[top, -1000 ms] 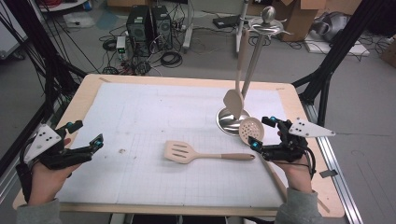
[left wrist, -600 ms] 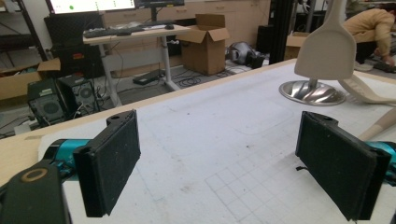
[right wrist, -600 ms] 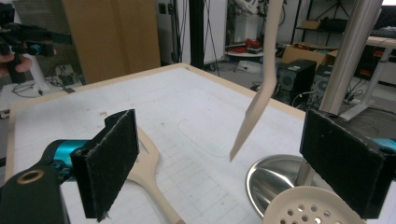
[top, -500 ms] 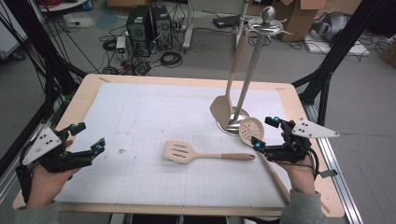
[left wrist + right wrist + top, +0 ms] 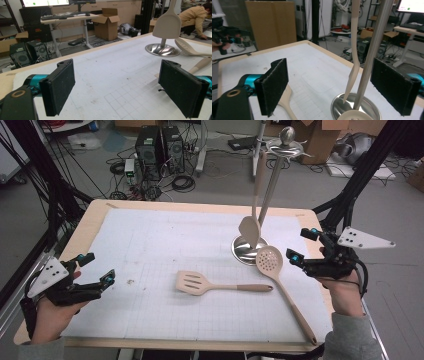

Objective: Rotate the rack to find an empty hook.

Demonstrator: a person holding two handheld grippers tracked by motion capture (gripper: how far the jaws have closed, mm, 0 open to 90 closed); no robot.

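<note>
A metal utensil stand (image 5: 248,251) rises at the right of the white mat, and a beige spatula (image 5: 249,227) hangs from its top. A slotted spatula (image 5: 200,283) lies flat mid-table. Beside the base lies a perforated skimmer (image 5: 270,261), its handle running toward the front edge. My right gripper (image 5: 301,244) is open just right of the skimmer head, with nothing between its fingers. In the right gripper view the stand pole (image 5: 374,50) and hanging spatula (image 5: 353,62) stand ahead between the pads. My left gripper (image 5: 98,268) is open over the mat's front left, holding nothing.
The table's wooden rim (image 5: 190,206) frames the mat. Black frame posts stand at both sides. Computers, cables and boxes sit on the floor beyond the far edge. In the left gripper view, the stand base (image 5: 162,49) and skimmer (image 5: 190,48) lie far ahead.
The hanging spatula has swung left and back again. My right gripper has drawn back to the right, away from the skimmer head. My left gripper has shifted slightly right.
</note>
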